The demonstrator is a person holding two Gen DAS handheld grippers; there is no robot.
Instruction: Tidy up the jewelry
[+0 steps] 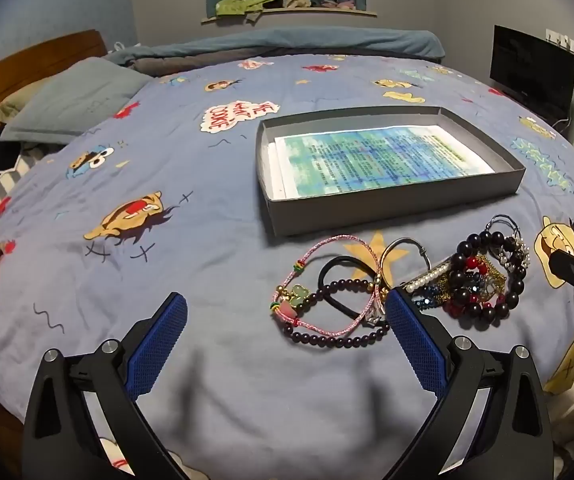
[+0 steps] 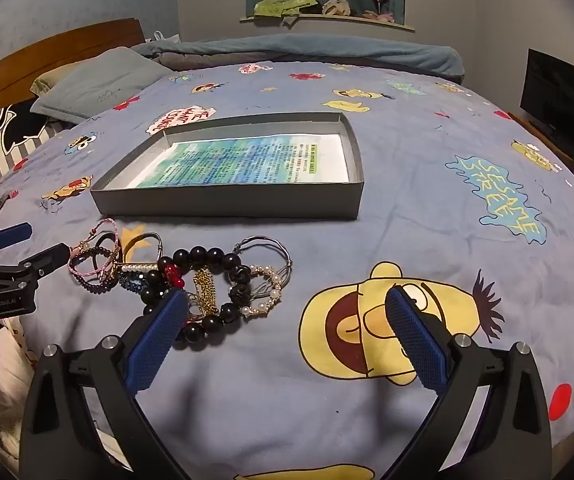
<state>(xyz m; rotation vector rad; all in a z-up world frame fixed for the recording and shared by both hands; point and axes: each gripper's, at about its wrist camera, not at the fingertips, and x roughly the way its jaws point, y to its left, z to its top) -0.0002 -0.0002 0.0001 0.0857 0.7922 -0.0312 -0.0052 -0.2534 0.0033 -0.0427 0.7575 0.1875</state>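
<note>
A pile of jewelry lies on the bedspread: a pink cord bracelet (image 1: 329,280), a dark purple bead bracelet (image 1: 337,338), a black hair tie (image 1: 341,276), a big black bead bracelet (image 1: 483,276) (image 2: 203,292), a gold chain (image 2: 203,288) and a pearl bracelet (image 2: 265,292). A shallow grey box (image 1: 387,200) (image 2: 227,202) lined with printed paper sits just beyond it. My left gripper (image 1: 287,312) is open and empty, above the bed near the pink bracelet. My right gripper (image 2: 287,308) is open and empty, to the right of the pile.
The bed has a blue cartoon-print cover (image 2: 407,184). Pillows (image 1: 75,100) and a wooden headboard (image 1: 35,56) are at the far left. A folded blanket (image 2: 307,54) lies along the far edge. A dark TV (image 2: 563,100) stands at the right.
</note>
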